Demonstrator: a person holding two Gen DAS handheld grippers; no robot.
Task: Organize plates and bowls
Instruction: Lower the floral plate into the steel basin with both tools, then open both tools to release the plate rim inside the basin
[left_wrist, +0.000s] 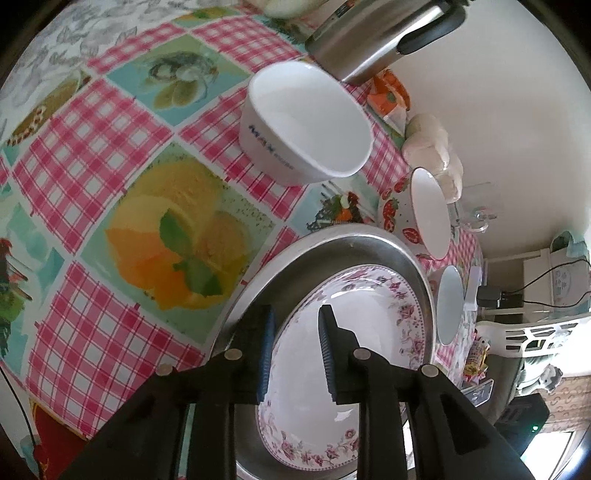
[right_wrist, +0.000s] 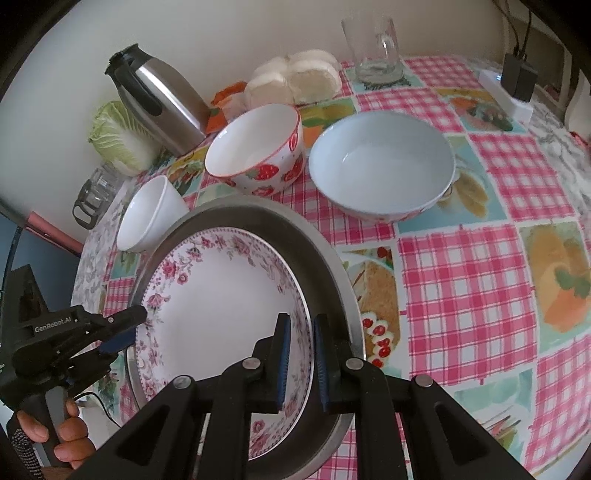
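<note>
At the far left, the left gripper (right_wrist: 136, 326) has its jaws a little apart around the plate's left rim; if they press, I cannot tell. The small white bowl (right_wrist: 147, 218) touches the metal tray (right_wrist: 325, 258), so there is little room on that side. The flowered plate (right_wrist: 221, 295) lies inside the tray, which looks done. The strawberry bowl (right_wrist: 255, 147) and the pale blue bowl (right_wrist: 380, 158) stand separate, not yet stacked. The right gripper (right_wrist: 301, 325) pinches the plate's right rim. On the right, the tablecloth (right_wrist: 461, 277) is free.
</note>
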